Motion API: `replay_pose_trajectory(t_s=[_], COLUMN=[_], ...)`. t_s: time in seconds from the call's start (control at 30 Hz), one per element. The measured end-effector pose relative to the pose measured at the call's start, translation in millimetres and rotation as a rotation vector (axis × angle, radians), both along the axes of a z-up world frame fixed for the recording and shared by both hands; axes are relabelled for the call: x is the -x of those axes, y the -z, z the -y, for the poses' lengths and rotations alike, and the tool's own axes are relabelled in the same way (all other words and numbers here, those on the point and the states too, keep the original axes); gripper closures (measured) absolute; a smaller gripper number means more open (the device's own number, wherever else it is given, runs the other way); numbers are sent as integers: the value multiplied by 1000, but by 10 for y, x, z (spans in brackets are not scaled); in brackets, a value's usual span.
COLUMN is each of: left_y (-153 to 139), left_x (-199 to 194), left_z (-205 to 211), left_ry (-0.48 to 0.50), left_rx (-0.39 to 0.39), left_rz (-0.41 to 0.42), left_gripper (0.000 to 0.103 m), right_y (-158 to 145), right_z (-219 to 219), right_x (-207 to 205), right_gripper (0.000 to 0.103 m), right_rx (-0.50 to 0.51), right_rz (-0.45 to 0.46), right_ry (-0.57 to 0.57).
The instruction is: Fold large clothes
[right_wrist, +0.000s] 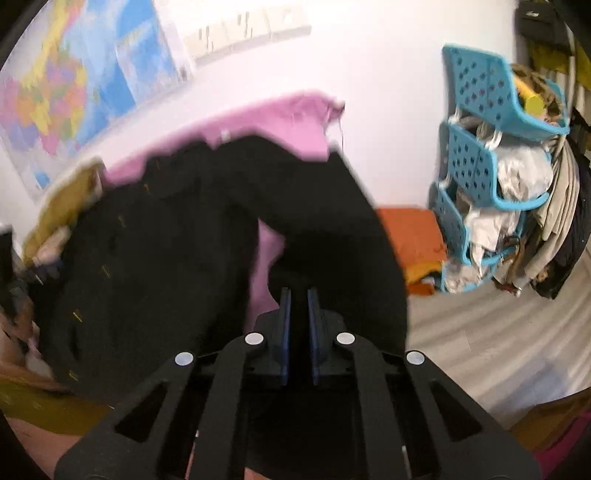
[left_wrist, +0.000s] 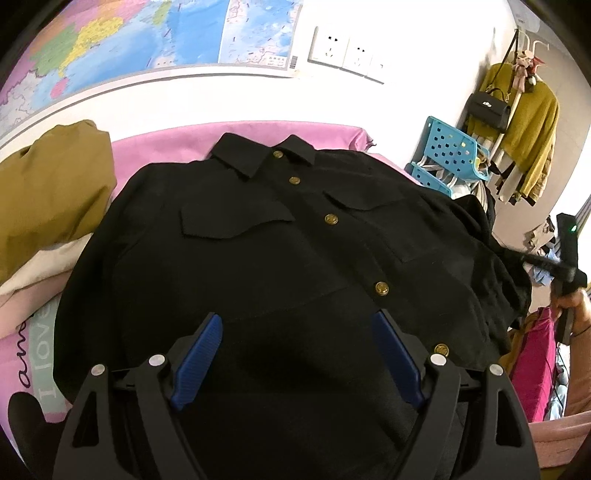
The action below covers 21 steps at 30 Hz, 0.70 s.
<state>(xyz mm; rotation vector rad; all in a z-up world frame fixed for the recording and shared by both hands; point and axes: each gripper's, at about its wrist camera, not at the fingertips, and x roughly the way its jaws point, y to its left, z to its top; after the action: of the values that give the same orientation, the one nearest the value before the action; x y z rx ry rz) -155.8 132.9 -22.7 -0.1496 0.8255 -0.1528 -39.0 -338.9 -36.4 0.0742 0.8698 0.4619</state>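
1. The left tongs (left_wrist: 297, 325) stand wide, their blue pads (left_wrist: 197, 365) apart above the lower front of the black shirt (left_wrist: 295, 240), pressing on nothing.
2. The right tongs (right_wrist: 298, 295) are narrow, pads nearly together over a black sleeve (right_wrist: 332, 229); blur hides whether cloth sits between them.
3. The shirt lies front up on a pink sheet (left_wrist: 177, 147), collar toward the wall, its gold buttons (left_wrist: 331, 219) done up in a row.
4. A mustard garment (left_wrist: 51, 192) sits beside the shirt's left side.
5. A map (left_wrist: 155, 33) hangs on the wall; blue baskets (right_wrist: 480, 166) stand to the right of the bed.
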Motion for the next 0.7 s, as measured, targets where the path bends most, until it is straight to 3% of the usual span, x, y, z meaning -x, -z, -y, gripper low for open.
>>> replay_pose_trajectory(t_s=[0.23, 0.4, 0.47, 0.57, 0.7], left_y=[-117, -298, -406, -554, -628], left_x=[-73, -122, -111, -37, 75], left_z=[25, 39, 14, -94, -269], left_ry=[45, 88, 97, 93, 87], left_rx=[20, 42, 50, 68, 102], left_rz=[37, 90, 126, 187, 221], left_gripper=[22, 22, 22, 20, 18], right_y=[-1245, -1896, -1913, -1696, -1086], right_z=[28, -668, -1099, -1759, -2569], right_x=[163, 166, 73, -137, -400], right_gripper=[95, 95, 95, 95, 95], right_rx=[-279, -365, -382, -394, -373], right_rz=[243, 357, 333, 230, 25], right_ry=[-82, -325, -425, -542, -628])
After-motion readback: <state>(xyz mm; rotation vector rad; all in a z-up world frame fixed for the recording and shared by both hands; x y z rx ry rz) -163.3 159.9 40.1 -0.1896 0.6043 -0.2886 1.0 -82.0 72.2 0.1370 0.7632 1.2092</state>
